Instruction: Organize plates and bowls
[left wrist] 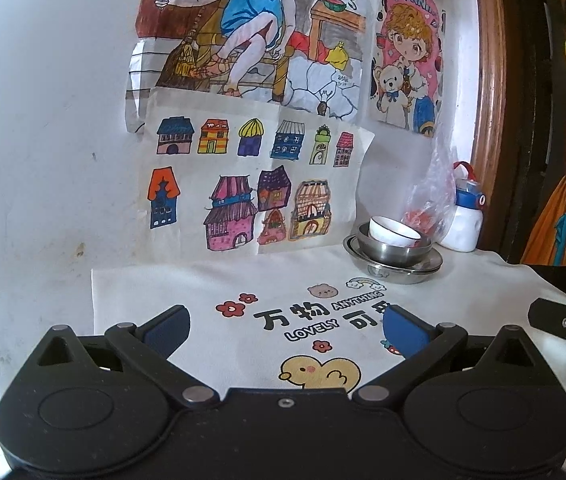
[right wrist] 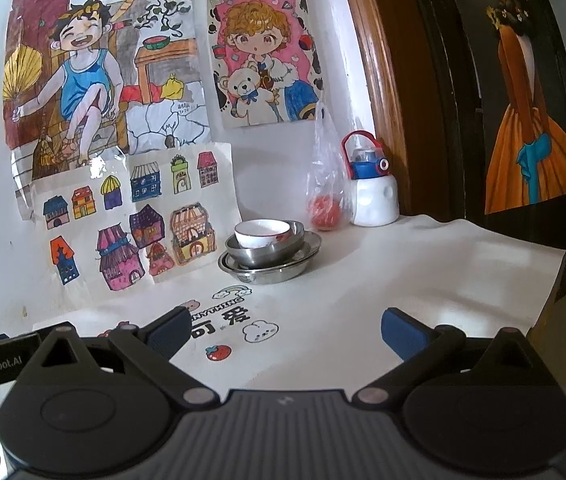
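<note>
A white ceramic bowl (left wrist: 394,232) (right wrist: 261,233) rests tilted inside a steel bowl (left wrist: 393,249) (right wrist: 267,250), which sits in a shallow steel plate (left wrist: 397,270) (right wrist: 271,270). The stack stands at the back of the table by the wall. My left gripper (left wrist: 285,330) is open over the printed cloth, well short of the stack, which lies ahead to its right. My right gripper (right wrist: 285,330) is open too, with nothing between its fingers, and the stack lies straight ahead of it.
A white cloth (left wrist: 243,280) (right wrist: 423,264) with cartoon prints covers the table. A clear plastic bag with something red (right wrist: 325,184) and a white bottle with a blue and red lid (right wrist: 373,188) stand behind the stack. Drawings hang on the wall; the table edge falls off at right.
</note>
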Motion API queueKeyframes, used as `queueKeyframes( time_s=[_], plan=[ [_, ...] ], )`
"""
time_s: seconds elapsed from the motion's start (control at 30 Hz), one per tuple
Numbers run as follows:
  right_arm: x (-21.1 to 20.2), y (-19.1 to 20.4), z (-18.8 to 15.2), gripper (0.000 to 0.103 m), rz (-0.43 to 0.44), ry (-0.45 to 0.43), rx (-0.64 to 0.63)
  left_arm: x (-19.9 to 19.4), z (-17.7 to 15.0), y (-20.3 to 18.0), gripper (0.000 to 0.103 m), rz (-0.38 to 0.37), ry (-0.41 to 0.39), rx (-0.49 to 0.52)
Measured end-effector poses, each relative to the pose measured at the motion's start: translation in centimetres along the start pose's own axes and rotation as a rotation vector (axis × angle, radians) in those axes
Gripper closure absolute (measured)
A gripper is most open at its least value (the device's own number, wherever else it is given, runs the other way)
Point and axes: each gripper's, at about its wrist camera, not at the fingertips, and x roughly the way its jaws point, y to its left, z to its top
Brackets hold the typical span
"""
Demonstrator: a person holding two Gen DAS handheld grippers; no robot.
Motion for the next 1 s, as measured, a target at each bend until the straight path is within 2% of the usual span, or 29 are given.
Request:
queueKeyframes(
  time_s=[1.0],
  plan=[
    [0.6,0.15,-0.47,0.0,0.0,0.024,0.012,0.46,-0.87,0.19,0.001,0.013,0.031,0.0]
  ],
)
